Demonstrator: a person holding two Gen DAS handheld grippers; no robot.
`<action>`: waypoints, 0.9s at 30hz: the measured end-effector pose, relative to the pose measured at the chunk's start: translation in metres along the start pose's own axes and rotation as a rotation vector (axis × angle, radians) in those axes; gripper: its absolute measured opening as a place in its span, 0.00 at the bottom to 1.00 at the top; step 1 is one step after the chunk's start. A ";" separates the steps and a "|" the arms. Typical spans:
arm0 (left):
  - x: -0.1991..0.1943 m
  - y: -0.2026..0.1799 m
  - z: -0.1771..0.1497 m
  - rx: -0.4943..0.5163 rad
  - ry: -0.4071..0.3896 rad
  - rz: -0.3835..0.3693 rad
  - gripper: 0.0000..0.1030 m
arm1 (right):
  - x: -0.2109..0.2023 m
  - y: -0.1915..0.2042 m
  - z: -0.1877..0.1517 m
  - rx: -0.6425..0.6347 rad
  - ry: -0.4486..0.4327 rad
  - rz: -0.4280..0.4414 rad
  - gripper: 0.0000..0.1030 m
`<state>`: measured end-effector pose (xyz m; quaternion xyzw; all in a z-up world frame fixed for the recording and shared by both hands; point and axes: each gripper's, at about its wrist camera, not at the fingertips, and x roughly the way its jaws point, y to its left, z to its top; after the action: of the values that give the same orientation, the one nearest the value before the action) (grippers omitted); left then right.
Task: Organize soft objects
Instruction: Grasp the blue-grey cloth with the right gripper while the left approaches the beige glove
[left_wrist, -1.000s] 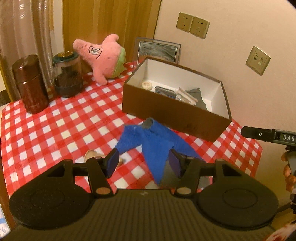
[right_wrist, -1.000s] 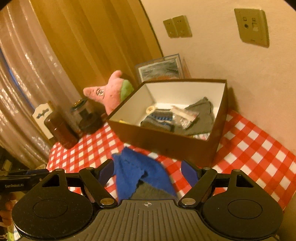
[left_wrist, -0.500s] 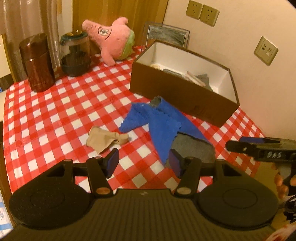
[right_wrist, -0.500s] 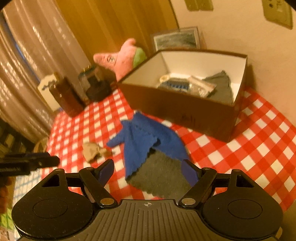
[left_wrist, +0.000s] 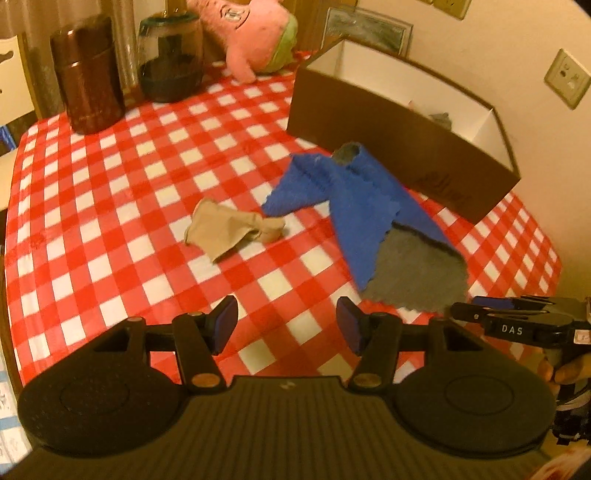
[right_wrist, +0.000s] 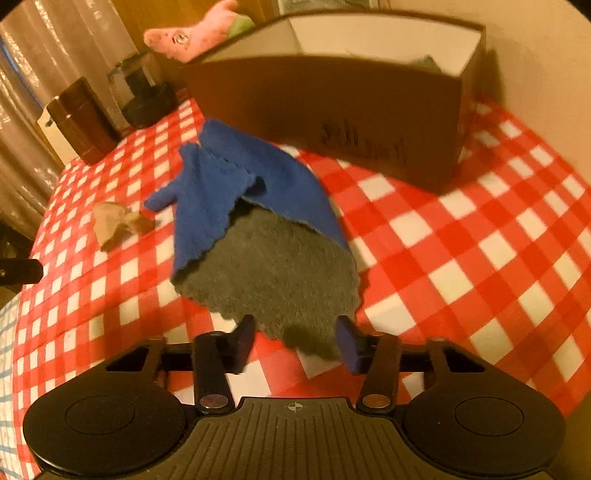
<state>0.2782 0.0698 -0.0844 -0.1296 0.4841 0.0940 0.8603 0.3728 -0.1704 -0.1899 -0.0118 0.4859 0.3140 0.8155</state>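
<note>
A home: checked tablecloth (left_wrist: 110, 206), plush toy (left_wrist: 251, 33), curtains (right_wrist: 44, 55).

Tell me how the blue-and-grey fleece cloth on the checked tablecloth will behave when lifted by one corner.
The blue-and-grey fleece cloth already lies folded and rumpled, so it will probably hang limp. It looks thin, likely light. Its fuzzy surface should grip rather than slip.

Left gripper (left_wrist: 286, 325) low over red-white checked tablecloth (left_wrist: 110, 206), jaws apart, nothing btwn them. Beige stocking (left_wrist: 231, 230) crumpled mid-table. Just right of it, blue cloth (left_wrist: 351, 199) folded back over grey cloth (left_wrist: 417, 273), grey end toward table's near-right edge. Open brown box (left_wrist: 388, 122) w/ white inside at far-right corner, just behind cloths. Pink plush (left_wrist: 255, 29) at far edge, beside glass jar (left_wrist: 171, 59) and brown canister (left_wrist: 86, 81) at far-left. Right gripper (left_wrist: 517, 323) entering from right, tips near grey cloth, fingers (left_wrist: 565, 373) of a hand behind it.
</note>
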 end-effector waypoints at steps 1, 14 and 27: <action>0.002 0.001 -0.001 -0.001 0.005 0.003 0.55 | 0.003 -0.001 -0.001 0.008 0.013 -0.011 0.42; 0.026 0.021 -0.001 -0.039 0.031 0.042 0.55 | 0.017 0.024 -0.015 -0.221 -0.060 -0.131 0.22; 0.033 0.031 0.004 -0.065 0.035 0.036 0.55 | -0.012 0.041 0.018 -0.227 -0.139 0.004 0.03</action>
<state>0.2894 0.1015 -0.1148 -0.1504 0.4978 0.1227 0.8453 0.3618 -0.1371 -0.1591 -0.0812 0.3894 0.3688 0.8401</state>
